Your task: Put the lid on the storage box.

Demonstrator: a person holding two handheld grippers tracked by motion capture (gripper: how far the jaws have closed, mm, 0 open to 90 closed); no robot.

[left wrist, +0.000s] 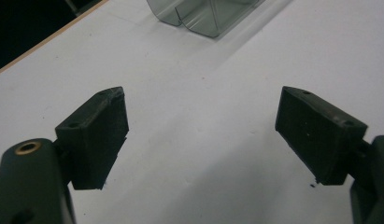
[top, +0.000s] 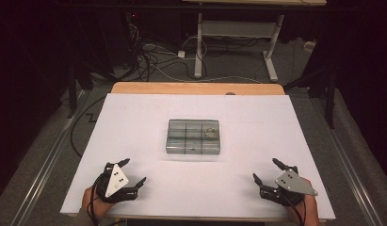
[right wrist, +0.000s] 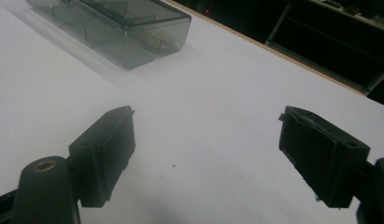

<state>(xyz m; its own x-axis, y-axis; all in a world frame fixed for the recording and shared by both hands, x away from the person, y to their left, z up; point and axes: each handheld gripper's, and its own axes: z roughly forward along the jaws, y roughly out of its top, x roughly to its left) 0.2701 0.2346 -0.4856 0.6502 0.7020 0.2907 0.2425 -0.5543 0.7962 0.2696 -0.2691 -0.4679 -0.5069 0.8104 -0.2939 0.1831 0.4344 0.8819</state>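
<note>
Clear plastic compartment box at the middle of the white table sheet, lid closed, divided into six cells in two rows; small ring-like item in the far right cell, a tiny dark piece in the near middle cell. Seen again as a grey see-through corner at the top of the left gripper view and at the upper left of the right gripper view. Well apart from it, near the table's front edge: left gripper at the left, jaws spread wide, nothing between them; right gripper at the right, likewise spread and empty. Both resting low over bare sheet, each held by a hand at the bottom edge. Wooden table edge beyond the sheet
</note>
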